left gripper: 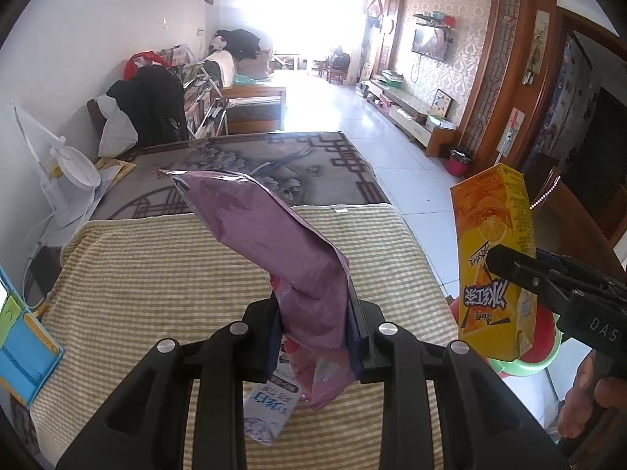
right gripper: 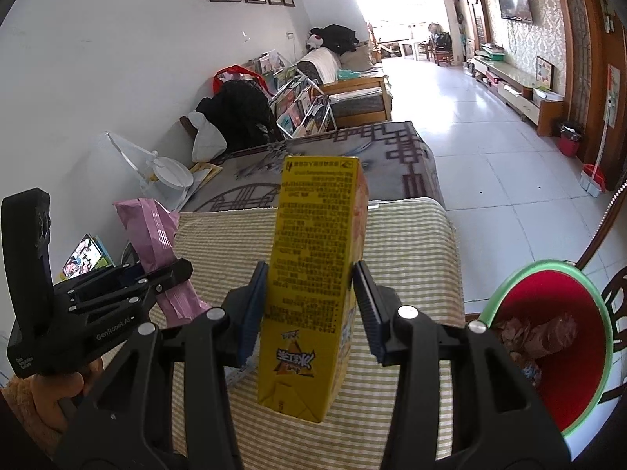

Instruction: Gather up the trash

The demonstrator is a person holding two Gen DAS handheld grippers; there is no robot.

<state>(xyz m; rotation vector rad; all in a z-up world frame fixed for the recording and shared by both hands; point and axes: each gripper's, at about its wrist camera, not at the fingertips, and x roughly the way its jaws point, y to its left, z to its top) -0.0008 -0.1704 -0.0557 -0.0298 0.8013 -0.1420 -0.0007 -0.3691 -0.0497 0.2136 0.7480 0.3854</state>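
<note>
Right claw (right gripper: 309, 305) clamps yellow carton (right gripper: 313, 274) beside red bin (right gripper: 564, 352).

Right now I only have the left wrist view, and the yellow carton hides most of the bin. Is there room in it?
Observer: Probably. The right wrist view shows the red bin open, with crumpled wrappers inside and much bare red wall.
Operator: Is the carton gripped squarely?
Observer: The right hand-held gripper has a pad on each side wall of the yellow carton, which stands upright.
Operator: Where is the bin from there?
Observer: Lower right of the carton, just past the striped cloth.
</note>
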